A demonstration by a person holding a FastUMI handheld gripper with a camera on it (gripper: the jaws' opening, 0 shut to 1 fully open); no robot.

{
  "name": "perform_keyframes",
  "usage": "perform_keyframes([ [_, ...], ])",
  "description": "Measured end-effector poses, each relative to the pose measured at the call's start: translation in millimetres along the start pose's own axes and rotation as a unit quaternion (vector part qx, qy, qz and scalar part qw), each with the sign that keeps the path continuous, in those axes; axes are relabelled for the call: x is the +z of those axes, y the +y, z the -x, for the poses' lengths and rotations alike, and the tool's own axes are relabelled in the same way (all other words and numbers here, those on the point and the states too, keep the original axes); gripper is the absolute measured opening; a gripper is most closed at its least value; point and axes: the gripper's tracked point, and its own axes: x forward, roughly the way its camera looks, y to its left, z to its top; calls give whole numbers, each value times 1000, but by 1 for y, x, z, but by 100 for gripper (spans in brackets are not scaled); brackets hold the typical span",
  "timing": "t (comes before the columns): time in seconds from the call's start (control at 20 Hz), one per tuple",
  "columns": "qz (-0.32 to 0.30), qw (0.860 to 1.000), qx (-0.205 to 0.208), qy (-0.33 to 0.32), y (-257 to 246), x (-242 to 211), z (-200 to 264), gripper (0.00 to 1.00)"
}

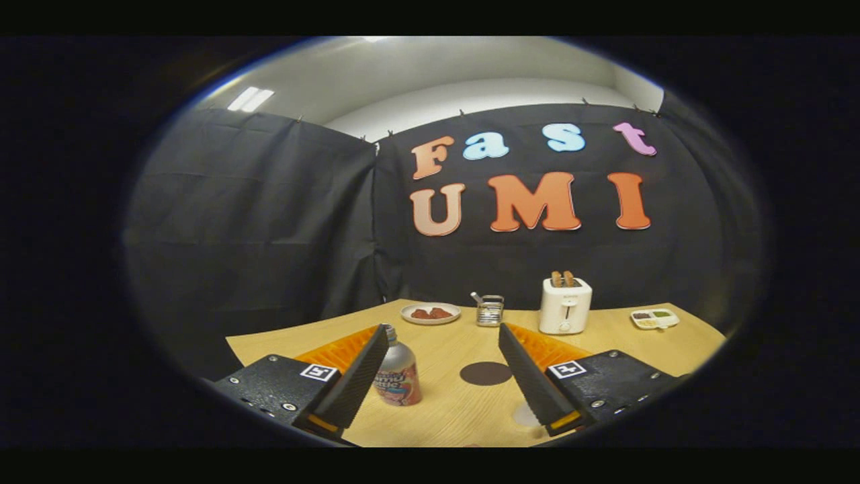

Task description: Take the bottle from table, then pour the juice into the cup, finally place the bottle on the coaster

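Presently, the hand-held gripper [443, 376] is held wide open, unladen; bottle [398, 378] at its ten o'clock is judged rigid, slippery, best gripped mid-body.

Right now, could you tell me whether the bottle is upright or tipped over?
Upright: the bottle stands on the table, neck up, beside the open gripper's left finger.

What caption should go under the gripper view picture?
Open gripper nears the bottle standing by its left finger, the dark coaster ahead on the wooden table.
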Motion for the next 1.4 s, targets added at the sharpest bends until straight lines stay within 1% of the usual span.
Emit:
perform_keyframes([
  [0.45, -19, 998, 36, 54, 41, -57, -25, 98],
  [0.55, -22, 997, 38, 66, 46, -69, -29, 98],
  [0.75, -24, 994, 28, 99, 49, -100, -44, 98],
  [0.95, -48, 990, 16, 129, 53, -122, -55, 97],
  [1.05, -53, 989, 8, 139, 53, -130, -58, 93],
  [1.1, -54, 988, 4, 145, 53, -136, -57, 88],
  [1.2, -65, 986, -13, 155, 50, -145, -56, 85],
  [1.4, -74, 985, -21, 154, 51, -143, -55, 82],
])
